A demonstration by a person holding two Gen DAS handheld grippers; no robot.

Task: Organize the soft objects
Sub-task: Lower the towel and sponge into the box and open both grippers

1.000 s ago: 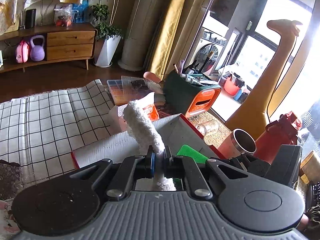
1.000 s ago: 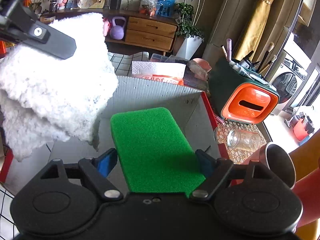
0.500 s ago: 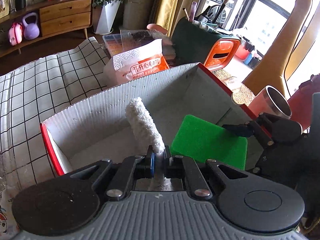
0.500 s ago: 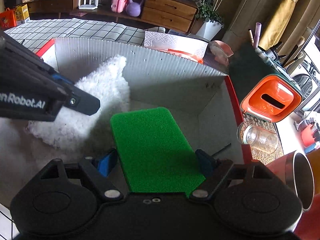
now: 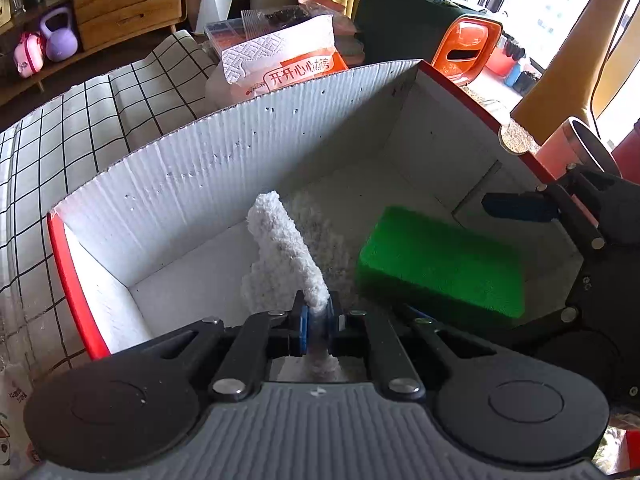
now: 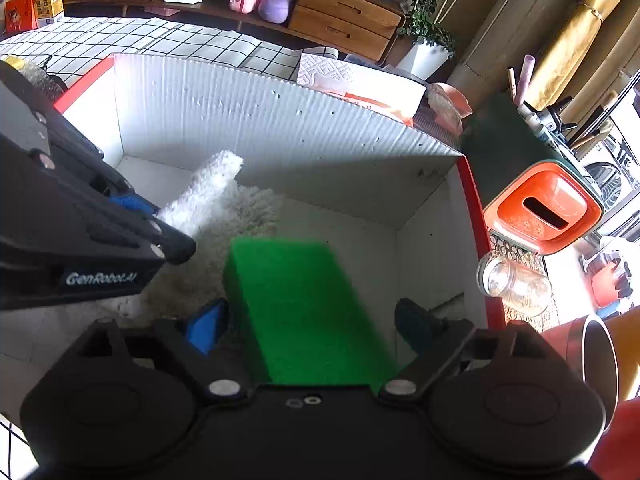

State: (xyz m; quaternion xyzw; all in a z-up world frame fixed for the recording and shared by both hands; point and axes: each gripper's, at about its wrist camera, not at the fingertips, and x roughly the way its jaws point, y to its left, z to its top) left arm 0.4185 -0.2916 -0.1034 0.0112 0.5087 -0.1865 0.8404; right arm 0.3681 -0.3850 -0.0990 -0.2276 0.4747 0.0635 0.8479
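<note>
Jaws first: left gripper (image 5: 316, 322) is clamped on a fold of the white fluffy cloth (image 5: 286, 258); right gripper (image 6: 310, 320) now stands with jaws apart, clear of the green sponge (image 6: 296, 300) on both sides. Half a second ago it gripped the sponge; we judge it released, lying on the floor of the white corrugated box (image 5: 224, 152). Both grippers have descended into the box since a second ago. Sponge long axis runs away from the right camera toward the back wall; the cloth drapes onto the floor just left of it.
</note>
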